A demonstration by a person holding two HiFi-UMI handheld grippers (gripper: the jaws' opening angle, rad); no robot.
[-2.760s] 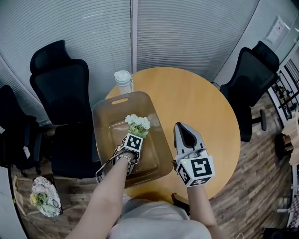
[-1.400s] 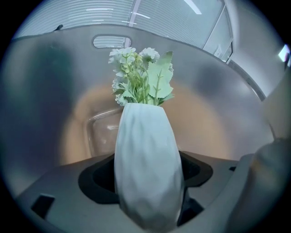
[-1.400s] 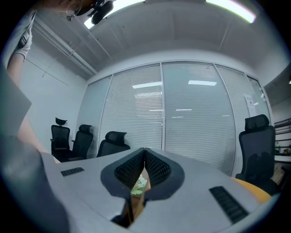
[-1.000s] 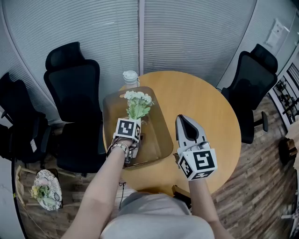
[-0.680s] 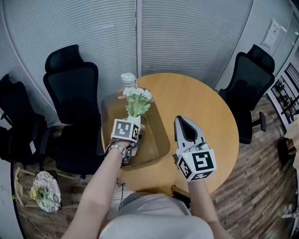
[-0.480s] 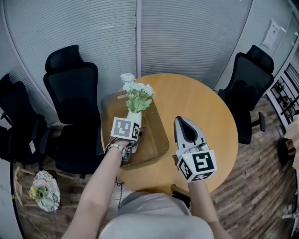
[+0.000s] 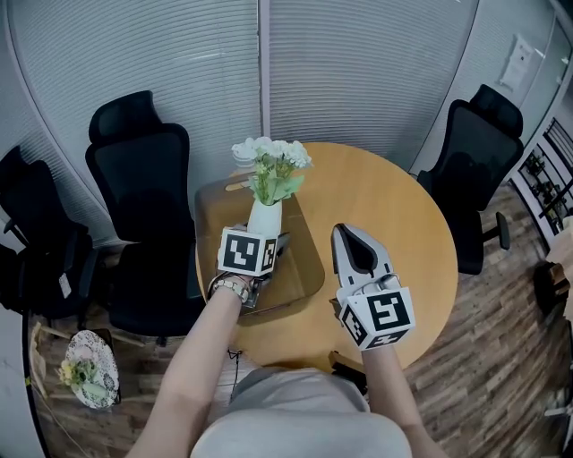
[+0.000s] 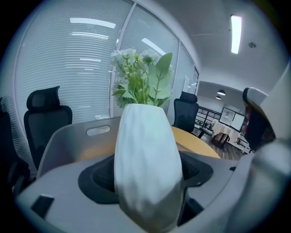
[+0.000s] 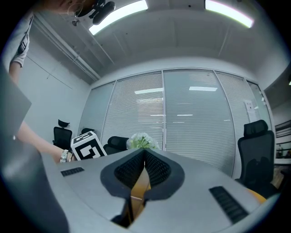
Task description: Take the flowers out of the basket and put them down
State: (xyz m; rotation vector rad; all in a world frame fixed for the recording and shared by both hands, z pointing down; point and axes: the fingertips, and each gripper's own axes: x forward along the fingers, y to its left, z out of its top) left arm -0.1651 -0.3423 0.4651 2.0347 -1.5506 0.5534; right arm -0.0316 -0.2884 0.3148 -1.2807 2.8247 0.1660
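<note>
Flowers [image 7: 271, 164] in vase [image 7: 263, 215] | left tool [image 7: 265, 236] pinches vase, angled down over basket [image 7: 305, 268] | right tool [image 7: 347, 234] pressed together, level

An office meeting room: a round wooden table [image 7: 403, 206] stands before a curved glass partition [image 7: 358, 63] lined with closed blinds. Black high-backed swivel chairs flank it in the head view, one at ten o'clock [image 7: 139, 170] and another at two o'clock [image 7: 479, 148]. Wood-plank flooring [image 7: 501, 376] runs underneath, strip lights [image 9: 119, 13] cross the ceiling, and further office furniture [image 8: 227, 127] shows at three o'clock in the left gripper view.
</note>
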